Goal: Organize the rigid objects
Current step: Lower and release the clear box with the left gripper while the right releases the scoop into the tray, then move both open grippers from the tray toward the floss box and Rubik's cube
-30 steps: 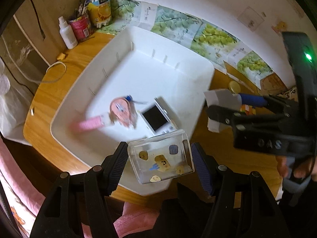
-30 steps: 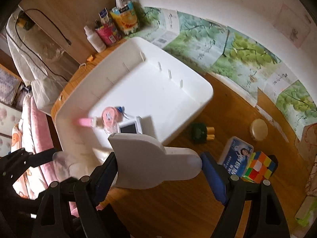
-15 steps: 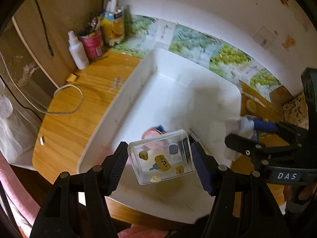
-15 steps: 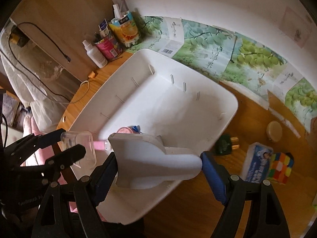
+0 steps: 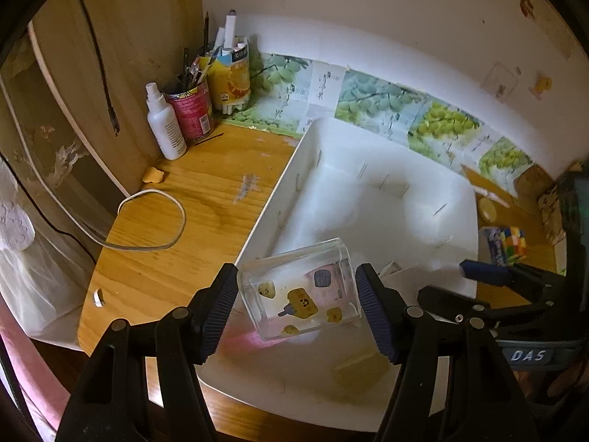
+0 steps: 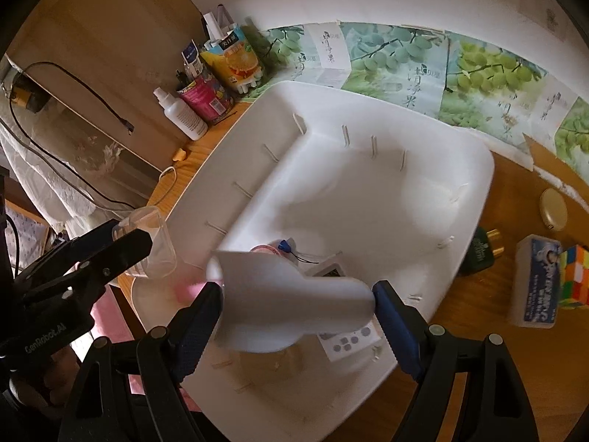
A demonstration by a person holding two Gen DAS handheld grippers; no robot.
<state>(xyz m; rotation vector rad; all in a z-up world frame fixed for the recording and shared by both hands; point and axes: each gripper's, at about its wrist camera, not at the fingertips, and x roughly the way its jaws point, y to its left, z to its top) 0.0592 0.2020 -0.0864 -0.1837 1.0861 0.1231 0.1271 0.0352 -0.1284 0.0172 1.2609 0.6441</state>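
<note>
**Inspector:** Left gripper (image 5: pixel 296 305) first. Condition?

**Assistant:** Clamped on a clear cup (image 5: pixel 300 294), one pad against each side wall. The cup is tilted and carries yellow cartoon stickers. It hangs over the near left part of the white bin (image 5: pixel 368 191).

**Inspector:** Right gripper (image 6: pixel 298 316)?

**Assistant:** Clamped on a white plastic piece (image 6: pixel 291 302), flat at one end and rounded at the other. Both blue pads press on its ends. It is held crosswise above the near half of the bin. What the piece is, I cannot tell.

**Inspector:** Contents of the bin?

**Assistant:** A pink round item (image 6: pixel 267 249) with a blue tag, a small white device (image 6: pixel 333 270) with a dark screen beside it, and a white card with grey dots (image 6: pixel 348 339) near the front wall. All three are partly hidden under the white piece. A pink blur shows beneath the cup; I cannot identify it.

**Inspector:** Outside the bin?

**Assistant:** On the wooden desk (image 5: pixel 206 199), right of the bin: a dark green plug (image 6: pixel 478 252) just beside the wall, then a blue-and-white box (image 6: pixel 533 280) touching a colour cube (image 6: pixel 574 276), and a tan round disc (image 6: pixel 554 209) further back. At the far left corner: a white spray bottle (image 5: pixel 165 125), a red can (image 5: pixel 193 112) of pens, and a yellow carton (image 5: pixel 232 77). A white cable loop (image 5: pixel 151 221) lies on the desk left of the bin.
</note>
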